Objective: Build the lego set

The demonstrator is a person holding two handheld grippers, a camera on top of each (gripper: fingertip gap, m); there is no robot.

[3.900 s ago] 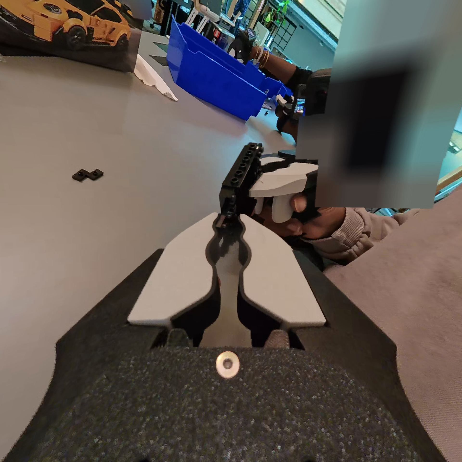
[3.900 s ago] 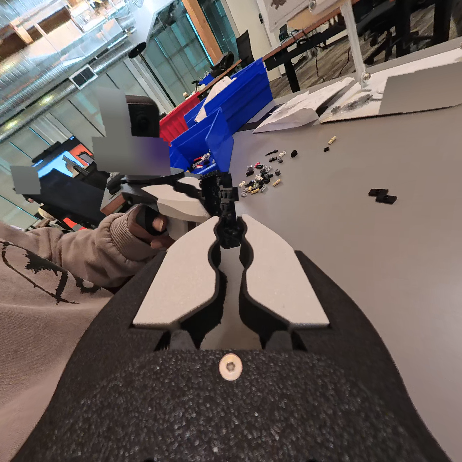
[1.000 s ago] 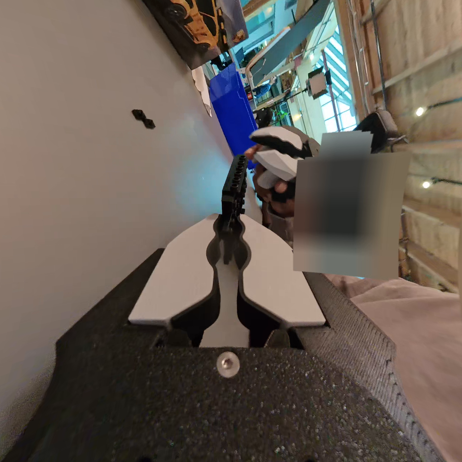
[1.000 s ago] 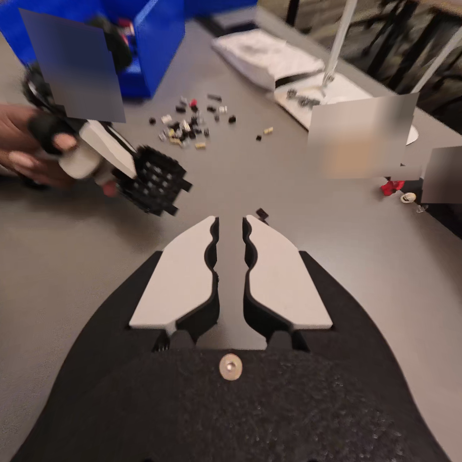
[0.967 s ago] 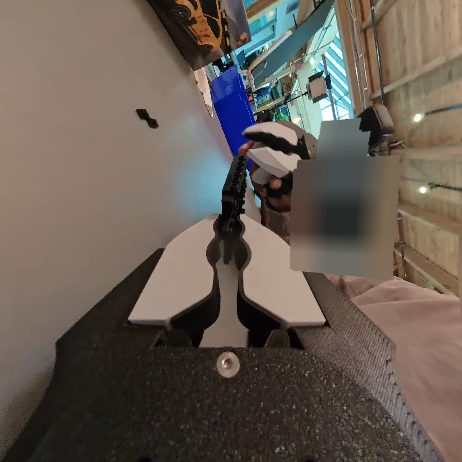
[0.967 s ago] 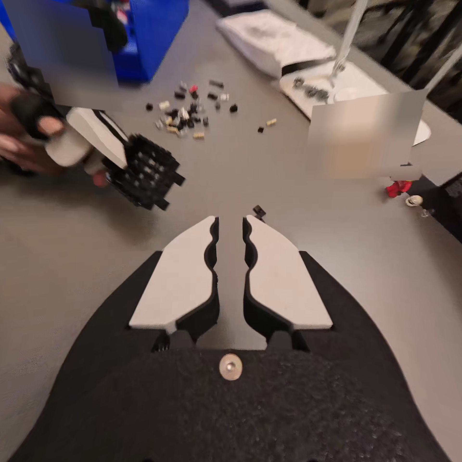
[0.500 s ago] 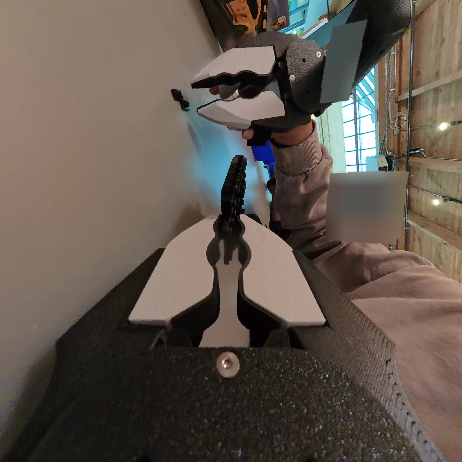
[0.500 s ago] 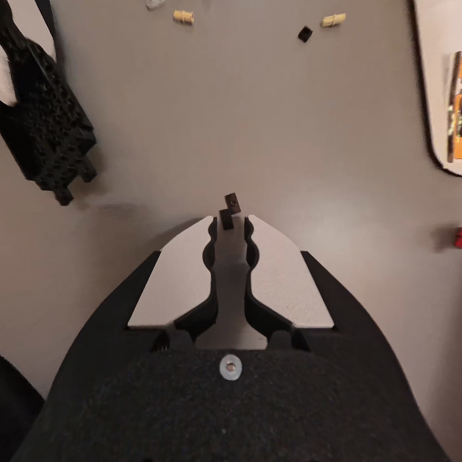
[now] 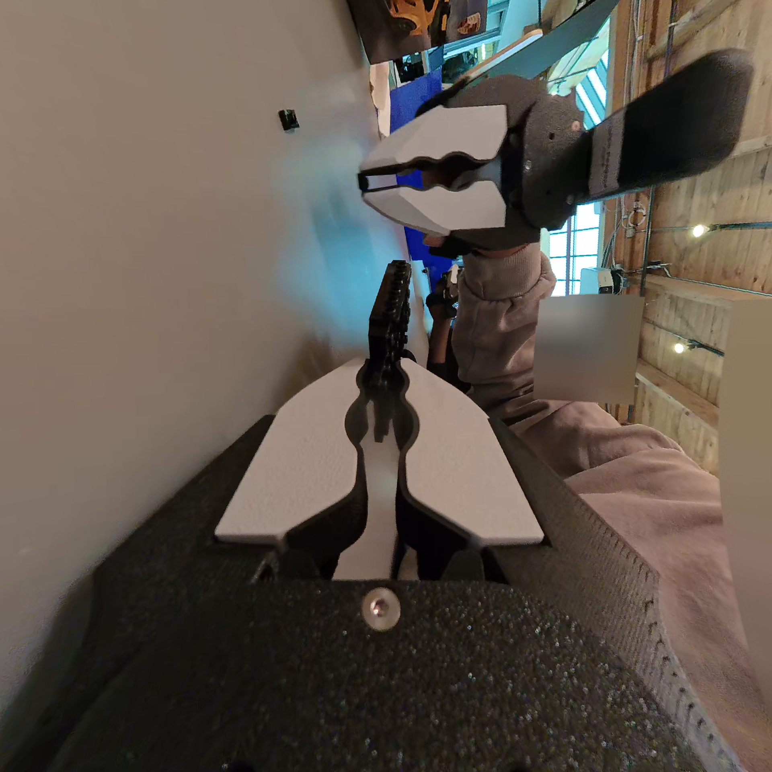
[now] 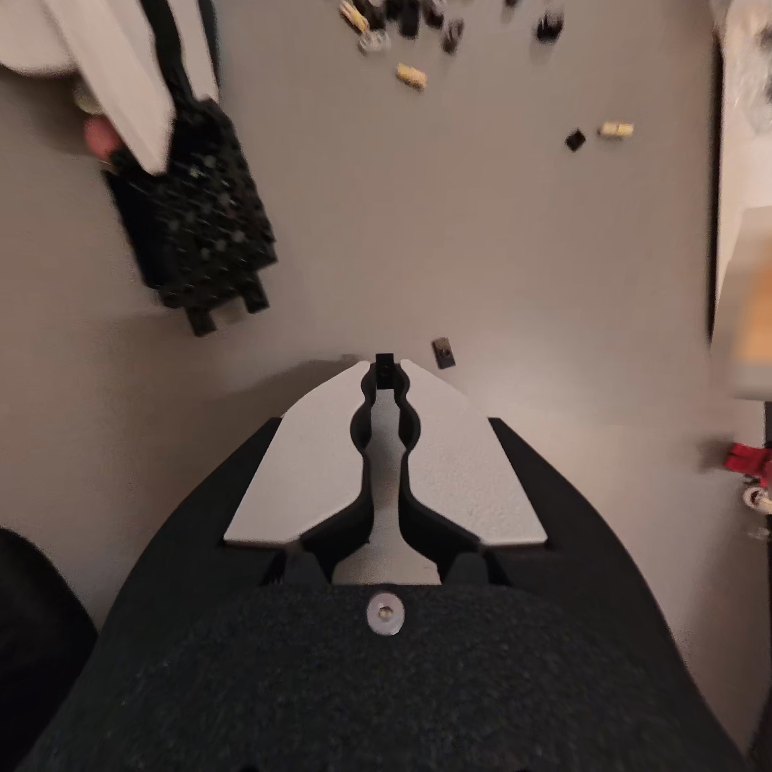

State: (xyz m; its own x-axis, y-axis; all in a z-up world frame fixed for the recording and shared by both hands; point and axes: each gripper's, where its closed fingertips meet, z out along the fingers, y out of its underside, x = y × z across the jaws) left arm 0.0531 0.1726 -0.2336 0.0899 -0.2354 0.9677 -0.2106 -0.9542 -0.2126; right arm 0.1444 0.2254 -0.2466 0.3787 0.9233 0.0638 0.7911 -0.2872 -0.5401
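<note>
My left gripper (image 9: 382, 368) is shut on the end of a black studded lego assembly (image 9: 390, 311), held edge-on above the grey table (image 9: 146, 250). In the right wrist view the assembly (image 10: 196, 234) hangs at the upper left from the left gripper (image 10: 188, 129). My right gripper (image 10: 385, 367) is shut on a small black plate piece (image 10: 384, 372) at its fingertips. A second small black piece (image 10: 443, 353) lies on the table just right of the tips. The right gripper (image 9: 364, 184) also shows in the left wrist view, above and beyond the assembly.
Loose small pieces (image 10: 409, 25) are scattered at the far side, with tan pins (image 10: 411, 77) and a black bit (image 10: 575, 140). A white sheet (image 10: 743, 167) and a red piece (image 10: 747, 457) lie at the right. A blue bin (image 9: 413, 104) stands behind. Between my right fingertips and the black bit (image 10: 575, 140) there is roughly 15 centimeters.
My right gripper let go of the assembly, swung down to the two small black pieces and closed on one; the other stays on the table. The left gripper tilted with the assembly.
</note>
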